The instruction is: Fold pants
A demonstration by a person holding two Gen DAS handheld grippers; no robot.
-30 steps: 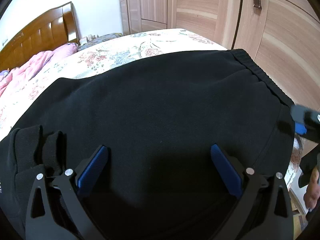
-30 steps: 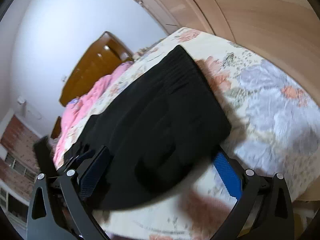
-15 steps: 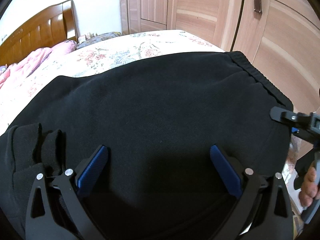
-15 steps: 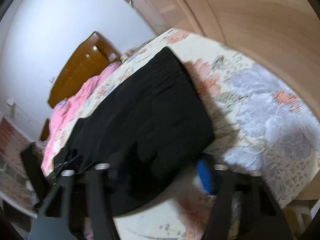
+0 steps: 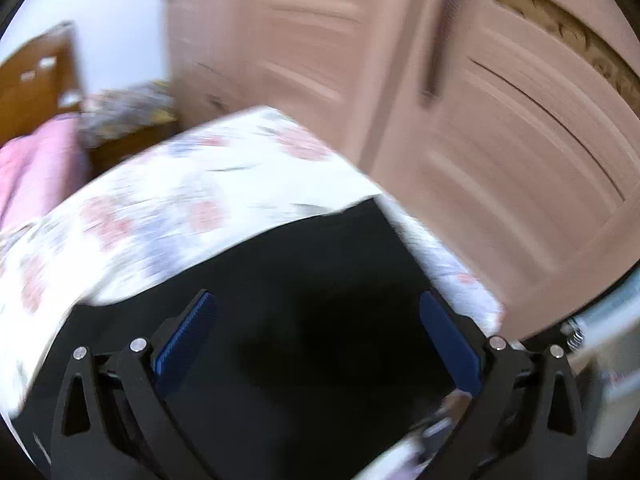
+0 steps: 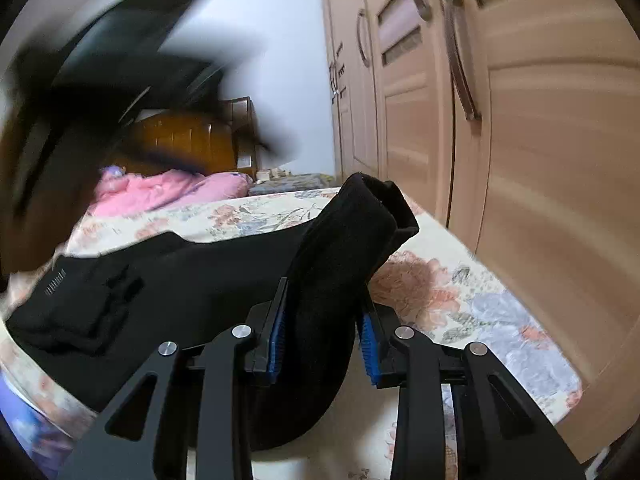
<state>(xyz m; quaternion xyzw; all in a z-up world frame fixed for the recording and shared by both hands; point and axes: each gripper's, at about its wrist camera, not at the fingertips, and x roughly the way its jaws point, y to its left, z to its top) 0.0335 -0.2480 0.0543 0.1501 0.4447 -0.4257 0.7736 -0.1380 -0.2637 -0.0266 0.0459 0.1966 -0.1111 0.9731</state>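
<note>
The black pants [image 6: 192, 280] lie across the floral bedsheet [image 6: 460, 292]. My right gripper [image 6: 322, 338] has its jaws closing on a bunched waistband corner [image 6: 360, 216], which rises off the bed between the blue pads [image 6: 278, 332]; the pads press the cloth from both sides. In the blurred left wrist view my left gripper [image 5: 316, 336] hangs open above the pants [image 5: 304, 280], with nothing between its fingers. A dark smeared shape at the upper left of the right wrist view is likely the left gripper [image 6: 100, 80].
Wooden wardrobe doors [image 6: 520, 160] stand close along the bed's right side. A pink quilt [image 6: 168, 192] and a wooden headboard [image 6: 188, 140] are at the far end. Part of a person's hand [image 5: 452, 404] shows blurred near the pants' edge.
The left gripper has lifted away from the pants, still open. The right gripper has rolled upright and narrowed its jaws onto the pants' corner, which now stands raised off the sheet.
</note>
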